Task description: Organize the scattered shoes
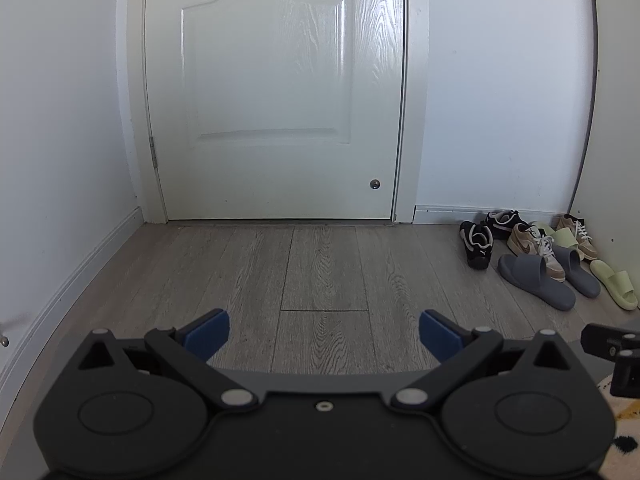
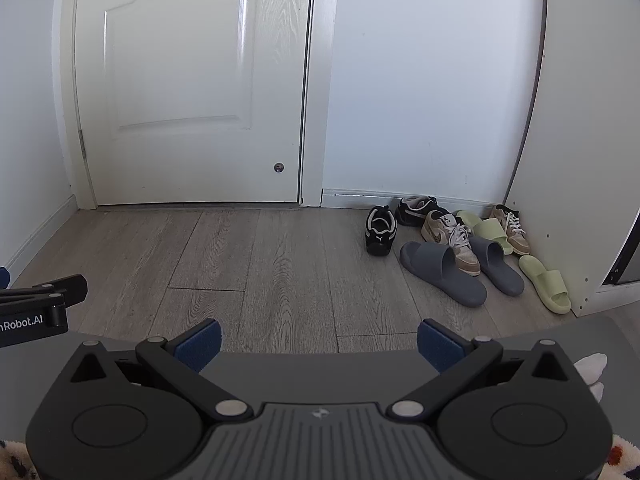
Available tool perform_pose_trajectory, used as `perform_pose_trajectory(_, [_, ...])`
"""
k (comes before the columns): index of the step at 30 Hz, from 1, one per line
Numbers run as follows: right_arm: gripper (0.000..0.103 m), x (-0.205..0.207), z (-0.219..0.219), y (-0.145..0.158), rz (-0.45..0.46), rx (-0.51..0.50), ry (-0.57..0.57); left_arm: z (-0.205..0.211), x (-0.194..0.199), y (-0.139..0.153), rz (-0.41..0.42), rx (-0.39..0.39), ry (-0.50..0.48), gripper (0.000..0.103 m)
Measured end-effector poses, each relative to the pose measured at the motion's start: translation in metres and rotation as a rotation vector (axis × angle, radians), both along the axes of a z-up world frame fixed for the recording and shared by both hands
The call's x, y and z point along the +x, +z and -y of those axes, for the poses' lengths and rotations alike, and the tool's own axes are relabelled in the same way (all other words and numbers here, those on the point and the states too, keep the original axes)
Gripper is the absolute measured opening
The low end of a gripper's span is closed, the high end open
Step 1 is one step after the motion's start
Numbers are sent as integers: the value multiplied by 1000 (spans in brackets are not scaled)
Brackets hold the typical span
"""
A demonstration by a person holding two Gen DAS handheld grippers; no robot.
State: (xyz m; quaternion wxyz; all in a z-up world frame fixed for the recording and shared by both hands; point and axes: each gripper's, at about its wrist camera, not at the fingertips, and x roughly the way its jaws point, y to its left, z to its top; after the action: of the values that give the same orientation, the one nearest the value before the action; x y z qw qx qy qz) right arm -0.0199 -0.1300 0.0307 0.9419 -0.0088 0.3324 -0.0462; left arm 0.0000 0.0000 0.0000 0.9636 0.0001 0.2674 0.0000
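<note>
Several shoes lie jumbled in the far right corner of the wood floor. A black sneaker (image 2: 380, 232) stands apart at the left, its mate (image 2: 416, 210) against the wall. Two grey slides (image 2: 442, 272) (image 2: 496, 264) lie in front, a beige sneaker (image 2: 450, 240) between them, another beige sneaker (image 2: 512, 228) at the back. Pale green slides (image 2: 546, 284) (image 2: 486, 230) sit at the right. The same pile shows in the left wrist view, with the black sneaker (image 1: 476, 244) and a grey slide (image 1: 534, 282). My left gripper (image 1: 324, 334) and right gripper (image 2: 318, 340) are open, empty and far short of the shoes.
A shut white door (image 1: 276, 92) fills the back wall, with a doorstop (image 2: 279, 167) low on it. A white panel (image 2: 580, 160) stands right of the shoes. A grey surface (image 2: 320, 372) lies under the right gripper. A patterned rug (image 1: 624, 412) shows at the lower right.
</note>
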Motion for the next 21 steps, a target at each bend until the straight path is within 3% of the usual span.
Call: perform_pose_trajectory(21, [103, -8, -1, -7, 5, -4, -4, 0, -4, -10, -3, 2, 7, 102])
